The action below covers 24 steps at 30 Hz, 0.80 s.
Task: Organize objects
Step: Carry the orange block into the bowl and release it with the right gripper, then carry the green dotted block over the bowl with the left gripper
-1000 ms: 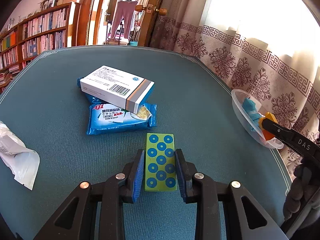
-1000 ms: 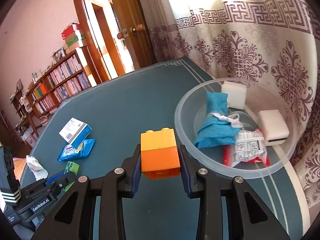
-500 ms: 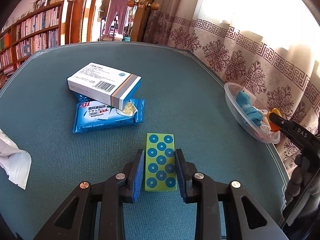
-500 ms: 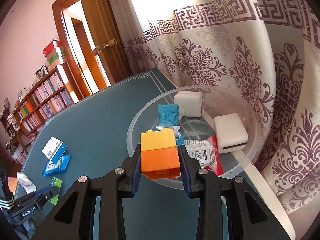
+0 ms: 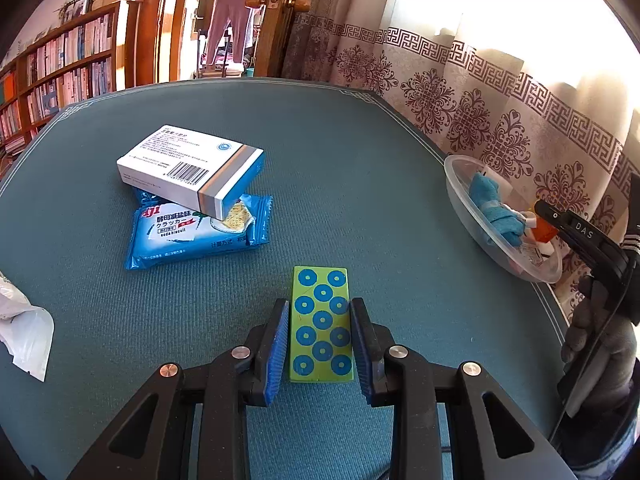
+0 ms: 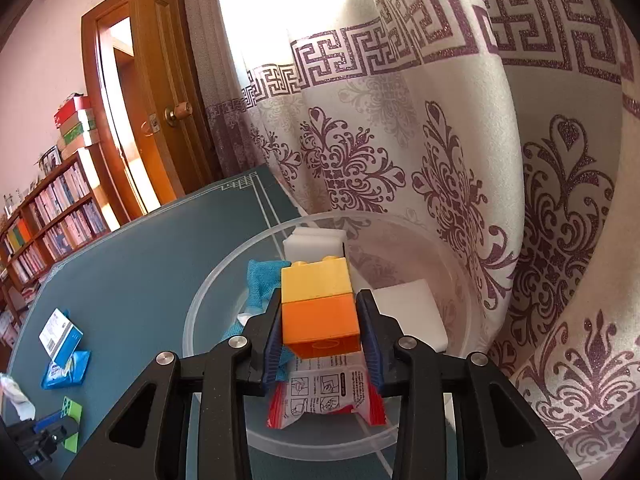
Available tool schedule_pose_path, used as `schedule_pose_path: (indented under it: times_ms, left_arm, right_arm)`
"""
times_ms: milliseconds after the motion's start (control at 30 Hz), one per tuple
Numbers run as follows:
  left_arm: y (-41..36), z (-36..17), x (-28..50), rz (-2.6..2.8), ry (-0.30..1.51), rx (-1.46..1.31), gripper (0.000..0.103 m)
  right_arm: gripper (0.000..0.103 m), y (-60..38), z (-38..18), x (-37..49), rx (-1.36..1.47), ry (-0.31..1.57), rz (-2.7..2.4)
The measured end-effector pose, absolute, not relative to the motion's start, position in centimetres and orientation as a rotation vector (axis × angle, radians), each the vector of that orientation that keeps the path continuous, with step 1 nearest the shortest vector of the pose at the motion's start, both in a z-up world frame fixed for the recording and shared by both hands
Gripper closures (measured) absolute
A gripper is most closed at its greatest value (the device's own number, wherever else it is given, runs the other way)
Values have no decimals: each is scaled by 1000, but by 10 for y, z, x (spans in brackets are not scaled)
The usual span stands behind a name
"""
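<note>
My right gripper (image 6: 320, 328) is shut on an orange-and-yellow toy brick (image 6: 318, 306) and holds it above the inside of a clear plastic bowl (image 6: 212, 292). The bowl holds a blue cloth (image 6: 260, 280), white blocks (image 6: 412, 312) and a red-edged packet (image 6: 328, 396). My left gripper (image 5: 322, 340) is shut on a green card with blue dots (image 5: 322, 320), flat on the teal table. The bowl (image 5: 464, 204) and right gripper (image 5: 568, 224) show at the right of the left wrist view.
A white medicine box (image 5: 192, 168) lies on a blue biscuit packet (image 5: 196, 232) at mid-table. A white plastic bag (image 5: 24, 328) lies at the left edge. A patterned curtain (image 6: 480, 160) hangs just behind the bowl. Bookshelves and a door stand beyond the table.
My right gripper has carried the brick forward from in front of the bowl to over its inside. My left gripper still holds the green card, with its view shifted slightly.
</note>
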State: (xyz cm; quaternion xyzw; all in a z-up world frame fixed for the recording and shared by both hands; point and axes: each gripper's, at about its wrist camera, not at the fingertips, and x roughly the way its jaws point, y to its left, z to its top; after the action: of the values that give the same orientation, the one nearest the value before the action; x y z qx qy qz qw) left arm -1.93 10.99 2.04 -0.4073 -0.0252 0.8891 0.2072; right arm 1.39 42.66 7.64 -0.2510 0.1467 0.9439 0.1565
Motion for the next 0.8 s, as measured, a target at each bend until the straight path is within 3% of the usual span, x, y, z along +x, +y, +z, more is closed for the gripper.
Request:
schedule_pose_path:
  times_ms: [100,800]
  left_arm:
    - [117,21,-20,2466,-55,-1135,71]
    - [205,59,-42,2377,81,-1003,71]
  right_arm:
    - [60,426,74,17,-709,414,2700]
    - [60,415,68,40,-624,408,2714]
